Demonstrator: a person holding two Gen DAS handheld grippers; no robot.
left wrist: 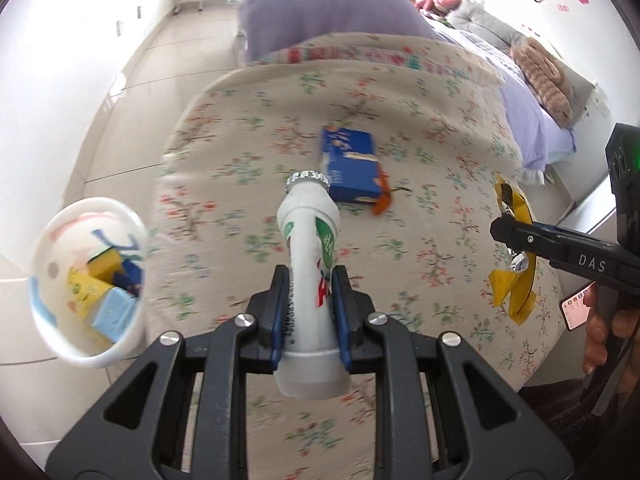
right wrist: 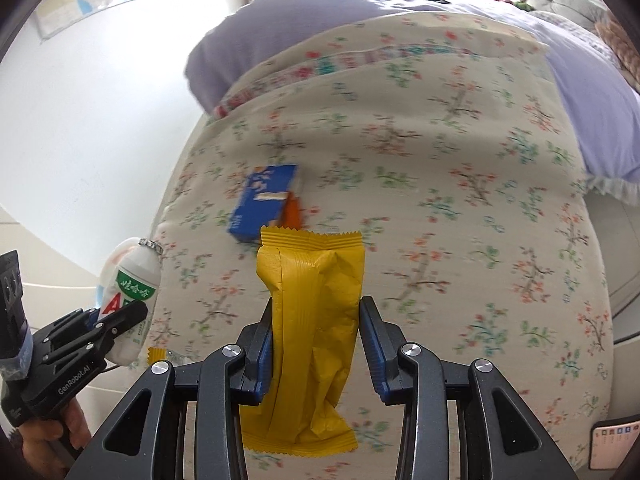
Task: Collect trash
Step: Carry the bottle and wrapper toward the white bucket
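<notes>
My left gripper (left wrist: 310,284) is shut on a white drink bottle (left wrist: 310,248) with a foil cap, held above the floral bedspread (left wrist: 420,140); the bottle also shows in the right wrist view (right wrist: 132,280). My right gripper (right wrist: 316,320) is shut on a yellow snack wrapper (right wrist: 316,300), also seen from the side in the left wrist view (left wrist: 512,260). A blue carton (left wrist: 350,164) with an orange scrap (left wrist: 382,196) beside it lies on the bed ahead; the carton also shows in the right wrist view (right wrist: 262,200). A white trash bin (left wrist: 86,280) holding several pieces of trash stands on the floor at left.
A purple quilt (left wrist: 320,12) lies beyond the floral spread. Pillows (left wrist: 540,76) sit at the far right. Tiled floor (left wrist: 132,100) runs along the bed's left side. A small yellow wrapper (right wrist: 157,355) lies near the bed's near edge. A phone (right wrist: 612,448) lies at the lower right.
</notes>
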